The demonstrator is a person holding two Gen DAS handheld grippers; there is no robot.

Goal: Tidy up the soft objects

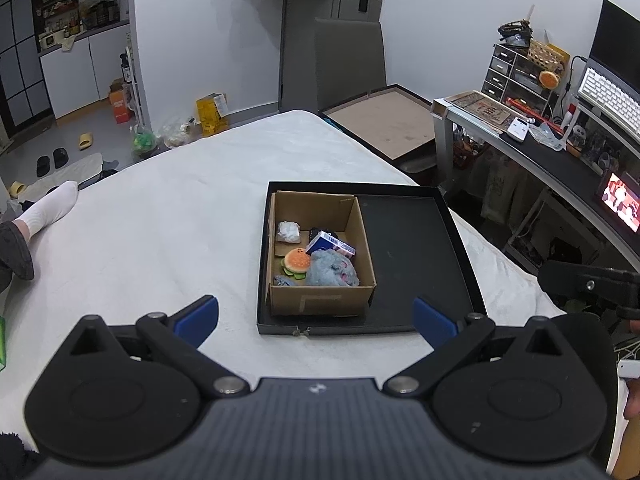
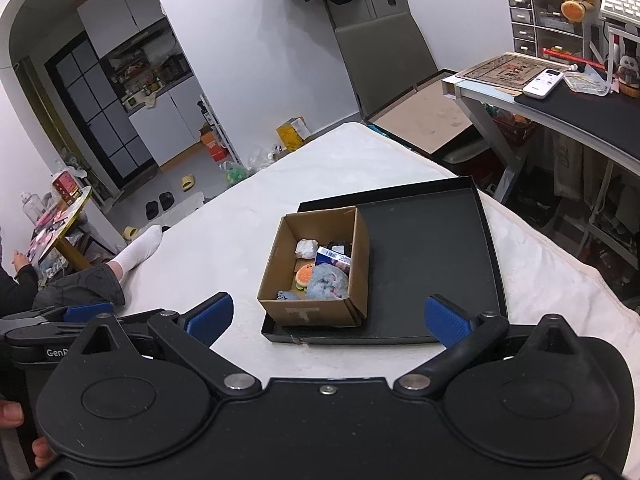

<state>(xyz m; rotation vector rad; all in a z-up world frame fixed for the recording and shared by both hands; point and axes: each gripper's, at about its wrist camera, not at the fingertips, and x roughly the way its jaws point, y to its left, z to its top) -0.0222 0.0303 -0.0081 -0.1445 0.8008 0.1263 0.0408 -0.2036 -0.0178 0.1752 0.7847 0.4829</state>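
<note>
On the bed (image 1: 168,208), covered in white, a shallow black tray (image 1: 416,248) lies ahead of both grippers, and a brown carton (image 1: 320,300) sits in the tray's left half, at about 9 o'clock from the tray's bare dark floor. Inside the carton, the soft things are gathered: a grey-blue plush (image 1: 332,270) at the near right, touching a burger toy (image 1: 297,263) at its 9 o'clock, a small blue scrap (image 1: 283,280) in the near left corner, and a white wad (image 1: 289,231) toward the far left at 11 o'clock. A blue-and-white pack (image 1: 330,245) leans tilted just behind the plush. The left gripper (image 1: 316,318) stands wide, its blue pads spread to either side of the carton's near wall and holding nothing. The right gripper (image 2: 328,316) is likewise spread wide and empty, hovering near the tray's near edge. At 10 o'clock in the left view, a foot in a white sock (image 1: 50,208) rests on the bed. A desk (image 1: 560,160) stands at 2 o'clock beyond the bed.
</note>
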